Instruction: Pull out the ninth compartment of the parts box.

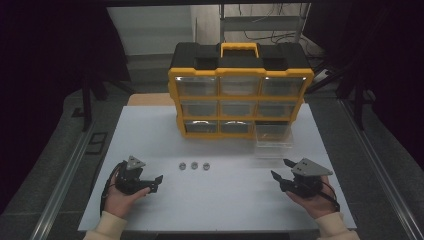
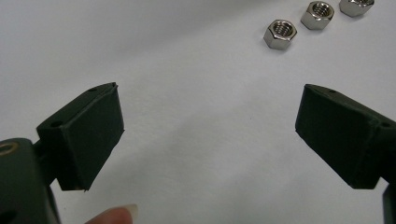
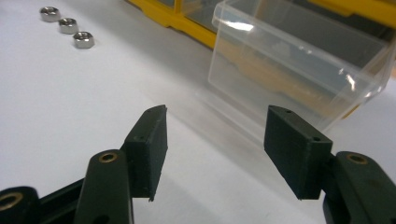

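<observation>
Three steel hex nuts (image 1: pixel 194 165) lie in a short row on the white table (image 1: pixel 225 205), in front of a yellow and black drawer organizer (image 1: pixel 240 95). Its bottom right clear drawer (image 1: pixel 273 137) is pulled out onto the table. My left gripper (image 1: pixel 158 183) rests at the front left, open and holding nothing, with the nuts (image 2: pixel 280 34) a little way beyond and to the right of its jaws (image 2: pixel 208 126). At the front right, my right gripper (image 1: pixel 279 167) is open with nothing in it. It points toward the clear drawer (image 3: pixel 299 70), a short way off its tips (image 3: pixel 215 140). The nuts (image 3: pixel 68 25) lie far to its left.
The organizer (image 3: pixel 187 23) stands at the table's far edge with a yellow handle (image 1: pixel 239 48) on top. Bare white tabletop lies between the two grippers. Dark floor and metal rails (image 1: pixel 65 175) run along both sides of the table.
</observation>
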Demonstrator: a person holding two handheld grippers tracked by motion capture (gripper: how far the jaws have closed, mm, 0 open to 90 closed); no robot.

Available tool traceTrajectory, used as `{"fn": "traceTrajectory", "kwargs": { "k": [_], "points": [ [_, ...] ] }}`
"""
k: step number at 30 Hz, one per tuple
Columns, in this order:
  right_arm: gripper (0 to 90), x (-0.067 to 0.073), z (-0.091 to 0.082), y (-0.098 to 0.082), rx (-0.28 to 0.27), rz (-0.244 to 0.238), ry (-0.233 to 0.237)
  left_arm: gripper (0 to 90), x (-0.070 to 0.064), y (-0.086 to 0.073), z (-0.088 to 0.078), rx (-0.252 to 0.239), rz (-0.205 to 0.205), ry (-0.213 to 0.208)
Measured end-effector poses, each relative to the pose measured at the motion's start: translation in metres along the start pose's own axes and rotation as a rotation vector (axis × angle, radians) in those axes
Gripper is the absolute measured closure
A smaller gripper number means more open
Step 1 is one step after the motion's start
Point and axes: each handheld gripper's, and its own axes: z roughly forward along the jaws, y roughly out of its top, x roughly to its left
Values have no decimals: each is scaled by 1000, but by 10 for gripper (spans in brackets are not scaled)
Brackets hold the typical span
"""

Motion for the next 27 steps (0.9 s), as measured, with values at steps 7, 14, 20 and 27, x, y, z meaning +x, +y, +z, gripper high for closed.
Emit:
{"fn": "traceTrajectory", "kwargs": {
  "k": [7, 14, 20, 27],
  "points": [
    [383, -5, -5, -11, 34, 62, 33, 80, -4, 2, 0, -11, 20, -8],
    [363, -12, -6, -17, 61, 102, 42, 80, -4, 3, -2, -18, 13, -13],
    [343, -16, -6, -22, 95, 120, 48, 81, -5, 2, -1, -13, 12, -9],
    [334, -19, -8, -24, 100, 126, 36, 81, -6, 3, -2, -12, 19, -6]
  ]
}}
